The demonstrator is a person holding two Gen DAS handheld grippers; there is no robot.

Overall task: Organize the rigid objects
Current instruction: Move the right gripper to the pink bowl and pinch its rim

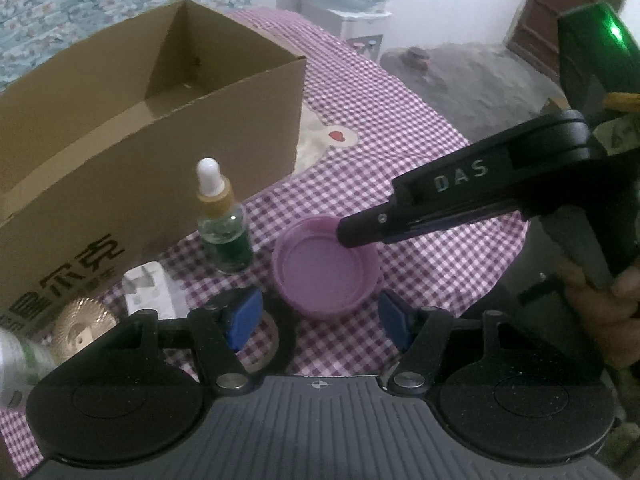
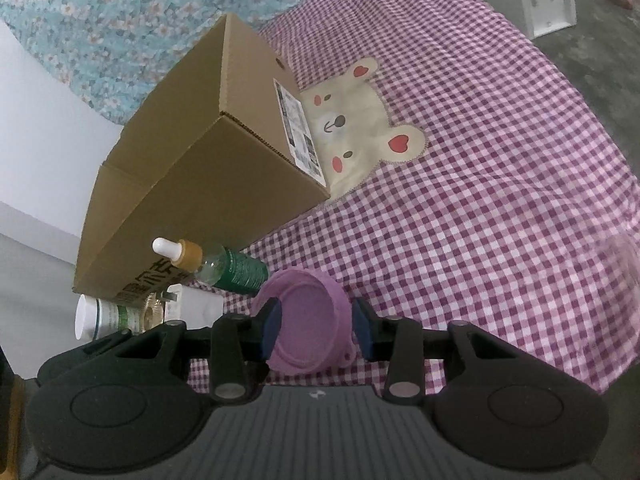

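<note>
A purple round lid (image 1: 325,270) lies open side up on the checked cloth. My left gripper (image 1: 318,320) is open just in front of it, empty. My right gripper (image 2: 316,326) is open with its blue pads on either side of the lid's rim (image 2: 308,328); in the left wrist view its fingers (image 1: 360,230) reach over the lid's right edge. A green dropper bottle (image 1: 224,224) with a white bulb stands left of the lid; it also shows in the right wrist view (image 2: 224,268). An open cardboard box (image 1: 120,136) stands behind.
A gold ribbed disc (image 1: 82,322), a white plug (image 1: 148,292) and a white bottle (image 1: 16,364) lie by the box's front left. The cloth with a bear patch (image 2: 352,132) spreads to the right. The table edge (image 1: 480,148) drops to a grey floor.
</note>
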